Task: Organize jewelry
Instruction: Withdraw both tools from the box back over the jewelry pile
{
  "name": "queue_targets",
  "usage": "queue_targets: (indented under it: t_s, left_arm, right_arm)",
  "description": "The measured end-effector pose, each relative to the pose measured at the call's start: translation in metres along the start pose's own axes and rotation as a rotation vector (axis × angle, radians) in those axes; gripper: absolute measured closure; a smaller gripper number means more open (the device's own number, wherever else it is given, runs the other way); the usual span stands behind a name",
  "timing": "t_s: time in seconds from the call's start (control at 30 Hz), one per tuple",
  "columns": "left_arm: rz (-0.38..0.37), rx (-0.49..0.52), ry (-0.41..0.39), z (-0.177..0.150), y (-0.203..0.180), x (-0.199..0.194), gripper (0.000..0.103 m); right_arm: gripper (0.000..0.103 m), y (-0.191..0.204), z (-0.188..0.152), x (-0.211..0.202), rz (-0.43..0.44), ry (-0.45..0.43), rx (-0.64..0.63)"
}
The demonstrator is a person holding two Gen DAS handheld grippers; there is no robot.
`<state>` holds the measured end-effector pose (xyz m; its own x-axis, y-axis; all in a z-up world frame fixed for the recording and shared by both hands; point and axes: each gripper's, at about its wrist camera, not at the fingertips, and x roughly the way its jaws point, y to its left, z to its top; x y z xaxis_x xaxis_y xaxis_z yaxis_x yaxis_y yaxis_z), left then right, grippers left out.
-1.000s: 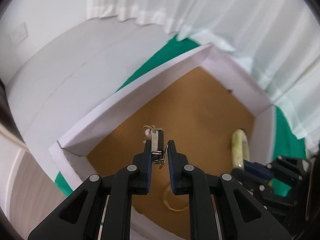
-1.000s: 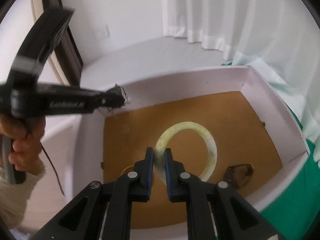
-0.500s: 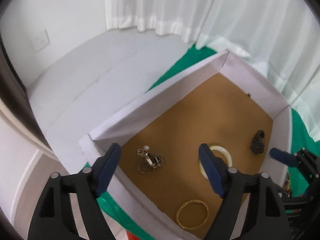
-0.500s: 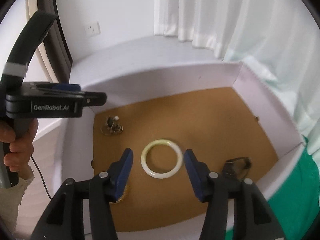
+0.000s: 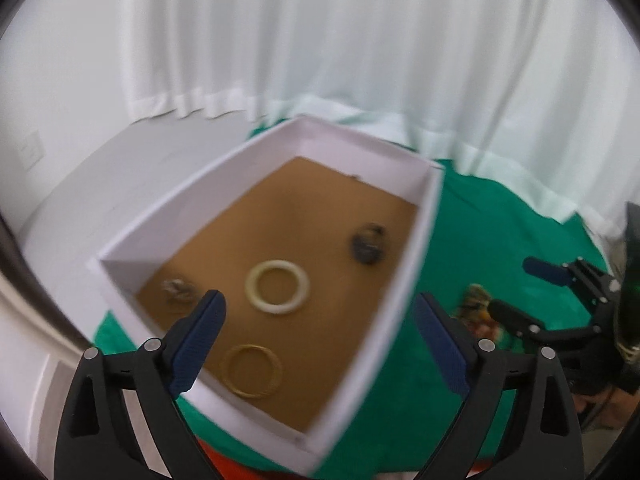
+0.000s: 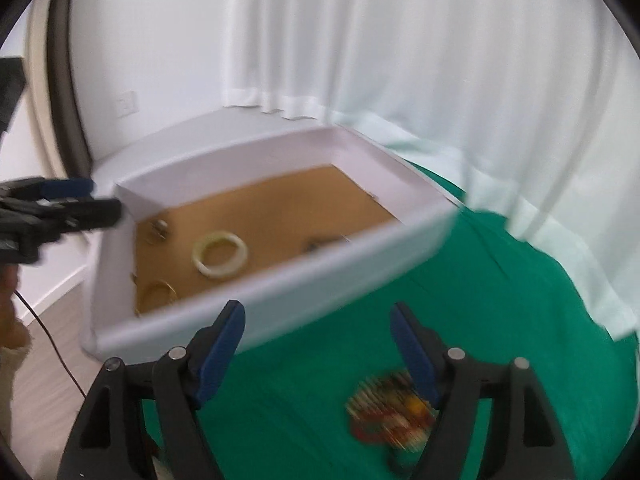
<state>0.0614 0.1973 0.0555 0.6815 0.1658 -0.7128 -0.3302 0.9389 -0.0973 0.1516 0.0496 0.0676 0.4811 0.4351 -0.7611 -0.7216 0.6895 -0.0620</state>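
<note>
A white box with a brown floor sits on green cloth. Inside lie a pale jade bangle, a gold bangle, a small silver piece and a dark piece. My left gripper hangs above the box's near side, its jaws opening with nothing between them. My right gripper is over the cloth beside the box, jaws opening and empty. A blurred multicoloured jewelry piece lies on the cloth below it.
White curtains hang behind the box, and a white ledge runs along its left. Green cloth stretches to the right. A person's hand holds the left gripper at the left edge of the right wrist view.
The left gripper let go of the silver piece and the right let go of the jade bangle; both lie in the box. Both grippers opened wide and drew back and up from the box.
</note>
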Motion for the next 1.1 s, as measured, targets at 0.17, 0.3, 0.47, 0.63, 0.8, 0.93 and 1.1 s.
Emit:
queue_targets:
  t_s: [0.17,0.3,0.47,0.63,0.8,0.93,1.1]
  left_arm:
    - [-0.108,0.086,0.003,-0.016,-0.058,-0.009,0.005]
    - [-0.15,0.145,0.036,-0.033,-0.094,-0.005,0.005]
    - [-0.183,0.212,0.116,-0.06,-0.129,0.012,0.005]
    - [-0.193,0.267,0.166,-0.083,-0.147,0.019,0.005]
    - [-0.17,0.281,0.169,-0.094,-0.149,0.021,0.005]
    - [-0.164,0.267,0.184,-0.096,-0.148,0.026,0.005]
    - [-0.151,0.275,0.193,-0.1,-0.148,0.029,0.005]
  right_arm:
    - [0.027,-0.042,-0.057,-0.021,-0.079,0.067,0.1]
    - [0.027,-0.064,-0.097,-0.038,-0.112,0.109,0.174]
    - [0.027,-0.085,-0.133,-0.061,-0.147,0.119,0.286]
    - [0.027,-0.092,-0.161,-0.068,-0.185,0.121,0.364]
    - [0.027,-0.092,-0.186,-0.067,-0.206,0.152,0.393]
    - [0.027,-0.092,-0.195,-0.07,-0.203,0.164,0.401]
    - [0.027,-0.09,-0.197,-0.067,-0.194,0.172,0.406]
